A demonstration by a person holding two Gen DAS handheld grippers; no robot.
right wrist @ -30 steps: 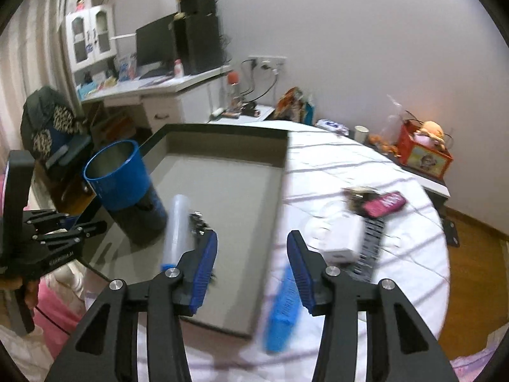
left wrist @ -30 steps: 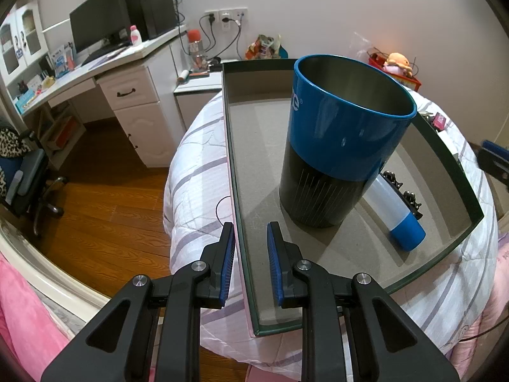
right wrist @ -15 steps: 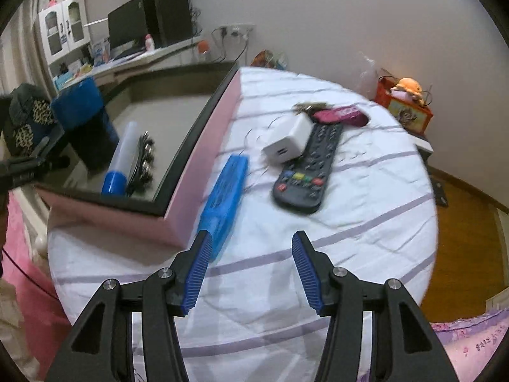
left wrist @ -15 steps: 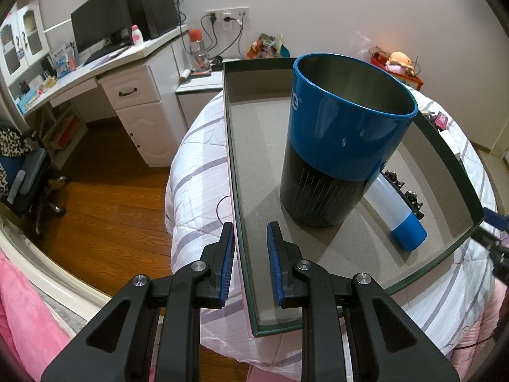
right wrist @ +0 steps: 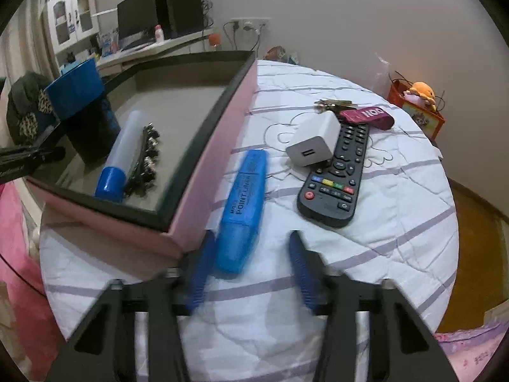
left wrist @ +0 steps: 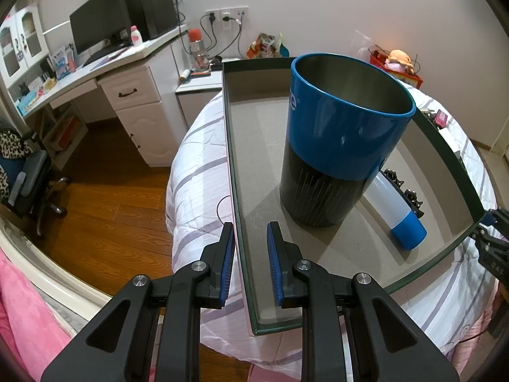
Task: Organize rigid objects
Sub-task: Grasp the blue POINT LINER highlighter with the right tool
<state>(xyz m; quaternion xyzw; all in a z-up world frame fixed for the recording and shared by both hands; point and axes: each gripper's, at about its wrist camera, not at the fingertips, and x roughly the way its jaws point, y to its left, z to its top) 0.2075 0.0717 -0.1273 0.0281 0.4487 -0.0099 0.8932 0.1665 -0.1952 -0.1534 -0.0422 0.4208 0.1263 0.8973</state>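
Step in hand: pickup of blue highlighter [right wrist: 244,210], lying on the bedspread [right wrist: 366,254] just beside the tray [right wrist: 203,178]. Right gripper [right wrist: 248,270] has just been closing; its jaws straddle the near end, apparently not yet pressing (blurred). Left gripper [left wrist: 248,264] pinches the tray wall. Next: close, lift, carry into tray.

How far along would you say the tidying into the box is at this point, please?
Done: the blue cup, a white-and-blue tube and a black hair clip sit in the box. In hand: the right gripper, jaws closing, straddles the blue highlighter; the left gripper straddles the box wall. Left: charger, remote, keys.
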